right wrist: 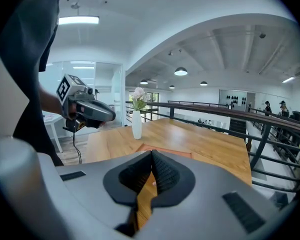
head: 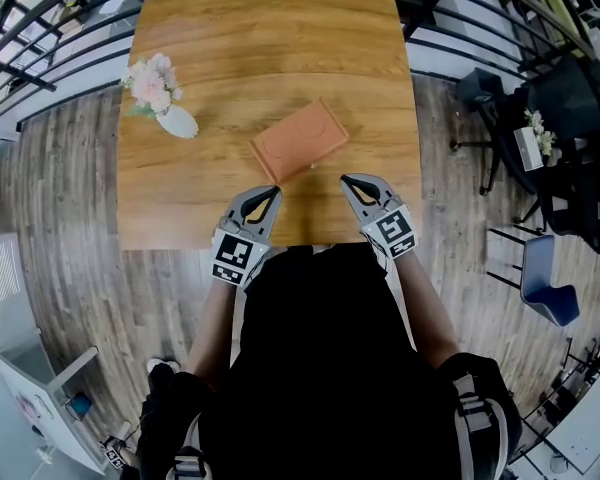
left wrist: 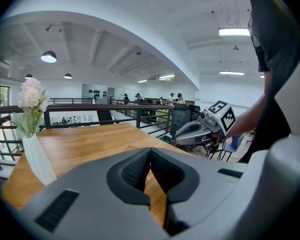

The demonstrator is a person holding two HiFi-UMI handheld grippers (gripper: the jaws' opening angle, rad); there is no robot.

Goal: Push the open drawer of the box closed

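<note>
Plainly, the left claw and right claw are both clenched on nothing at the tabletop's near edge; the box lies askew just beyond them; best to steady one end and push the drawer squarely along its slide; which end stands open is unclear.

terracotta-orange box, honey-brown wood-grain table, white vase w/ pink flowers at 10 o'clock, grey left gripper & right gripper, blk/wht square markers, grey-brown plank floor
</note>
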